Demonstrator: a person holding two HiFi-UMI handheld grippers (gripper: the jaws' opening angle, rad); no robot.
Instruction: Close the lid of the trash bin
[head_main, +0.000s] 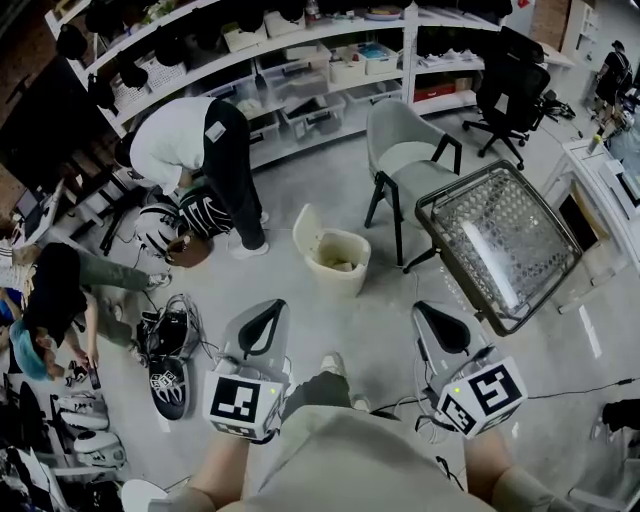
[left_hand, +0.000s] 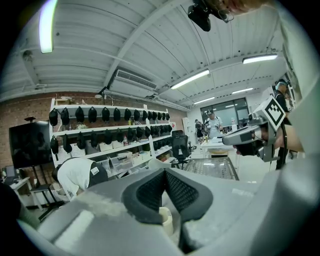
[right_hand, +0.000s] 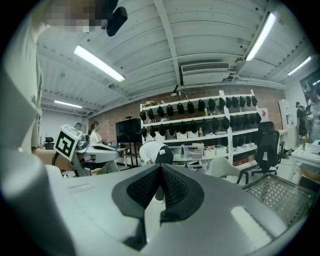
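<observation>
Tools: left tool (head_main: 268, 312) and right tool (head_main: 428, 316), lower centre of head view, each with tips pressed together, empty, held over bare floor (head_main: 380, 320). Trash bin (head_main: 338, 262): cream, mid-frame, well ahead of both, between chair (head_main: 410, 165) and bent-over person (head_main: 195, 140). Lid (head_main: 307, 228): raised at bin's left rim, upright. Handling, as judged: approach first; set left tip behind lid's outer face, tip rightward, lower slowly, avoid shoving the light bin.
</observation>
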